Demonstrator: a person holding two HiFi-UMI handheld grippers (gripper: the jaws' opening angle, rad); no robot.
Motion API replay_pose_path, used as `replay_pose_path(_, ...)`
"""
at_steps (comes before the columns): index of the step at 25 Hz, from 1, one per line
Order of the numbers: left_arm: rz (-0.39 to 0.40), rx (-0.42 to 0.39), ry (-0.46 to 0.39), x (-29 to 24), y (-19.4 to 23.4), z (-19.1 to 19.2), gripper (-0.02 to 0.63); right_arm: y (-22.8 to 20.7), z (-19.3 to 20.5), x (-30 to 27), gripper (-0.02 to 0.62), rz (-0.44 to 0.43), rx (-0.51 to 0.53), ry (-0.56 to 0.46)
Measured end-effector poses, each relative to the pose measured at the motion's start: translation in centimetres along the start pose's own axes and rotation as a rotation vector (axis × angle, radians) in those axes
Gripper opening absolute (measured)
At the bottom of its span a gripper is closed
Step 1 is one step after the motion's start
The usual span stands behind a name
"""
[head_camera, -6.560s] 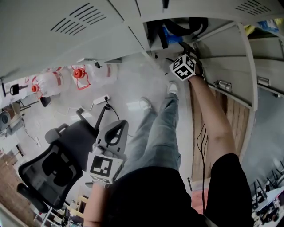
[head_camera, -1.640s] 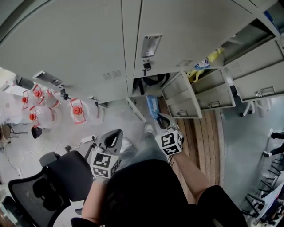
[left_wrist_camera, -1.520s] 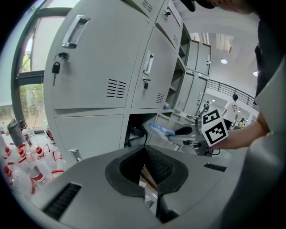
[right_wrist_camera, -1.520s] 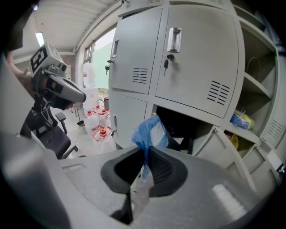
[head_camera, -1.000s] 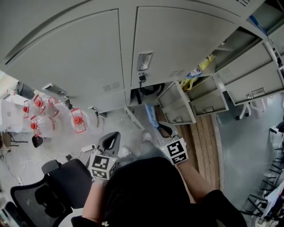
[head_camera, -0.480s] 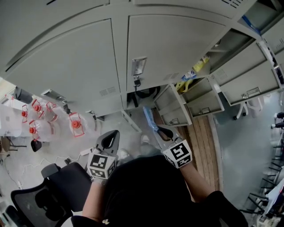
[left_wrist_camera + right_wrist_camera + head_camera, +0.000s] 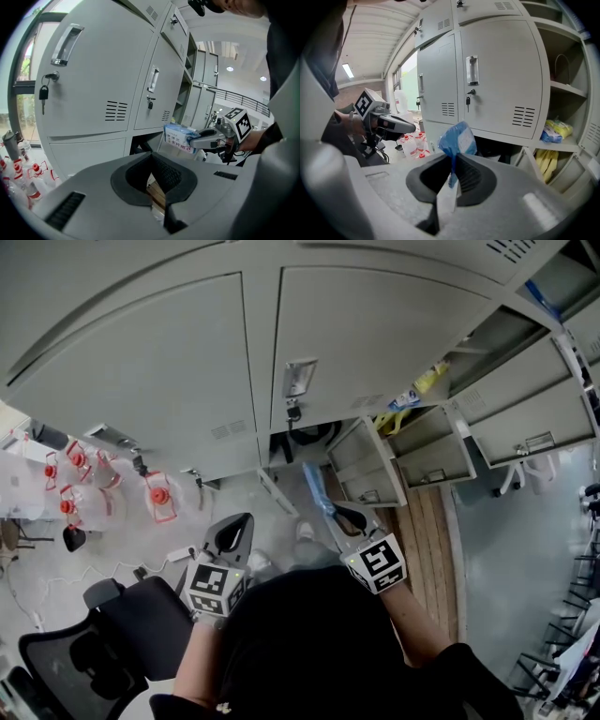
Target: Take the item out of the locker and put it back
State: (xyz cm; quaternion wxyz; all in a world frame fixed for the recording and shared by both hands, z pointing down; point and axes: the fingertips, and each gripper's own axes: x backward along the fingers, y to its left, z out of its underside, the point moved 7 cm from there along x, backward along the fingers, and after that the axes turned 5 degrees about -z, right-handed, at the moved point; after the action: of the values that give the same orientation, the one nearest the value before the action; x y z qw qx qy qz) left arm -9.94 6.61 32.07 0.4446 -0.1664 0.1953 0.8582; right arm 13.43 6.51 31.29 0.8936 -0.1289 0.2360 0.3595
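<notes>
A blue plastic packet with a white label (image 7: 316, 488) (image 7: 458, 139) (image 7: 180, 137) sticks up from my right gripper (image 7: 330, 510) (image 7: 452, 177), which is shut on its lower edge. The packet hangs in the air in front of the open bottom locker compartment (image 7: 305, 437) (image 7: 499, 149), whose inside is dark with something black in it. My left gripper (image 7: 239, 523) (image 7: 159, 202) is held low at the left, away from the lockers, its jaws together with nothing between them. Each gripper appears in the other's view: the right gripper (image 7: 208, 137) and the left gripper (image 7: 398, 125).
Grey locker doors (image 7: 375, 334) fill the wall ahead. An open door (image 7: 370, 465) stands right of the compartment. Open shelves with yellow items (image 7: 427, 381) (image 7: 555, 131) are further right. Water jugs with red caps (image 7: 159, 498) and a black office chair (image 7: 122, 624) are at the left.
Since the earliest frame my right gripper has come out of the locker with the blue packet in it. Over the last second both grippers have stayed nearly still.
</notes>
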Motion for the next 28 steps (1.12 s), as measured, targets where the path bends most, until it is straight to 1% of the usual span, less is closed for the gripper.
replay_pose_path(8, -0.032, 0.015, 0.016, 0.5, -0.2, 0.6, 0.008, -0.3, 1.6, -1.6, 0.026, -0.006, 0.046, 0.06)
replay_pose_path(20, -0.086, 0.033, 0.033, 1.5, -0.5, 2.0, 0.008, -1.6, 4.3, -5.1, 0.027, -0.024, 0.062, 0.115)
replay_pose_path(23, -0.098, 0.022, 0.041, 1.6, -0.6, 2.2, 0.008, -2.0, 5.3, -6.1, 0.027, -0.015, 0.085, 0.146)
replay_pose_path(25, -0.11, 0.028, 0.042, 1.7, -0.5, 2.3, 0.008, -2.2, 6.2, -6.9, 0.028, -0.006, 0.106, 0.172)
replay_pose_path(28, -0.107, 0.03, 0.047, 1.7, -0.6, 3.1, 0.008, -2.9, 7.4, -8.1, 0.027, 0.003, 0.122, 0.203)
